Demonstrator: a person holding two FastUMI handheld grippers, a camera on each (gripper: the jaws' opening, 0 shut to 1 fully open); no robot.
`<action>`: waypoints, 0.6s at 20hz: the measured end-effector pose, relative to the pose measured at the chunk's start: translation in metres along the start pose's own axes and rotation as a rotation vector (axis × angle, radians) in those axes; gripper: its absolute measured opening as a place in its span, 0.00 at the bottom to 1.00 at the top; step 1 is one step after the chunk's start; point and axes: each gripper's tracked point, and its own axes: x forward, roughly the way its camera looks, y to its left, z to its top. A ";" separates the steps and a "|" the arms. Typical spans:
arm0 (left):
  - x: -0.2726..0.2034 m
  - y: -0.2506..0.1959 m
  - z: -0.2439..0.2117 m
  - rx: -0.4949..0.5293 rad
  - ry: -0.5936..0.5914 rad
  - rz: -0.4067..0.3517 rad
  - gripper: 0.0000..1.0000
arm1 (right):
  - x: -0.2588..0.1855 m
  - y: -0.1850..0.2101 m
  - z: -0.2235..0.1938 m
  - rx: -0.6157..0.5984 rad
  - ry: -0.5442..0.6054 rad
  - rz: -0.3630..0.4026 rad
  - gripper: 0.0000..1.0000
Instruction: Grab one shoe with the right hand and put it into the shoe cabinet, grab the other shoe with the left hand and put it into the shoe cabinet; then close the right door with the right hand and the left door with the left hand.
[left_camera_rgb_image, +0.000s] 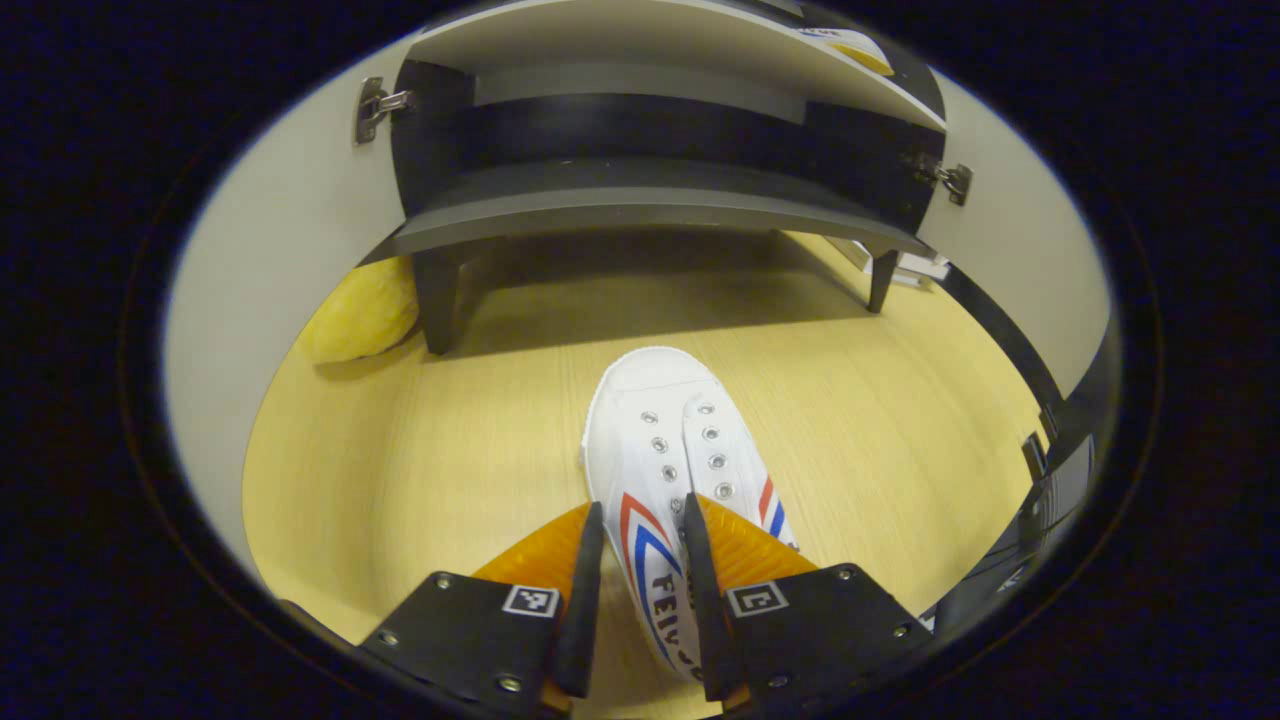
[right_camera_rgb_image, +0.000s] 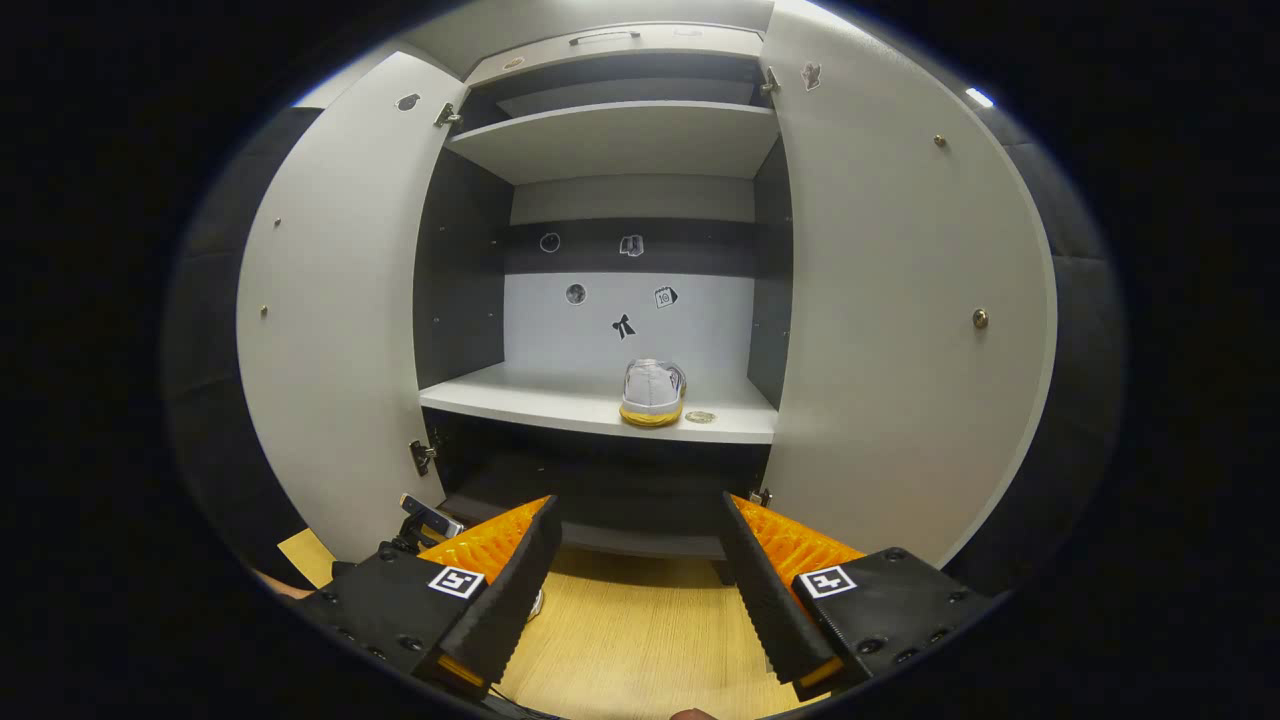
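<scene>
**White canvas shoe gripped on the floor, its pair already shelved**

White canvas with red and blue side stripes makes up the low lace-less sneaker (left_camera_rgb_image: 668, 470) that lies on the pale wood-grain floor (left_camera_rgb_image: 400, 480), toe pointed toward the grey shoe cabinet (left_camera_rgb_image: 640, 200). It is held at its heel end by the left gripper (left_camera_rgb_image: 640, 590), whose ribbed fingers are drawn in narrow and appear pressed on the shoe's two sides; such a hold near the opening is judged to keep the soft upper from folding when lifted. A yellow rounded object (left_camera_rgb_image: 365, 310) is seen beside one cabinet leg.

In the right gripper view, the right gripper (right_camera_rgb_image: 640, 570) is held wide apart with nothing between its fingers, hovering before the cabinet. The other white shoe with a yellowish sole (right_camera_rgb_image: 652, 392) is seen set on the smooth middle shelf (right_camera_rgb_image: 520, 395), heel outward. Both flat matte doors, left (right_camera_rgb_image: 340, 300) and right (right_camera_rgb_image: 900, 300), stand swung open, so closing is judged to remain undone.
</scene>
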 end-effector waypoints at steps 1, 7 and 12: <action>-0.004 0.000 0.003 0.000 0.001 0.002 0.47 | -0.003 0.000 0.000 -0.003 -0.003 -0.001 0.99; -0.006 0.004 0.009 -0.010 -0.048 0.077 0.10 | -0.013 0.003 -0.003 -0.014 -0.005 0.012 0.99; -0.007 0.006 0.017 -0.012 -0.116 0.080 0.02 | -0.020 0.003 -0.007 -0.018 0.001 0.030 0.99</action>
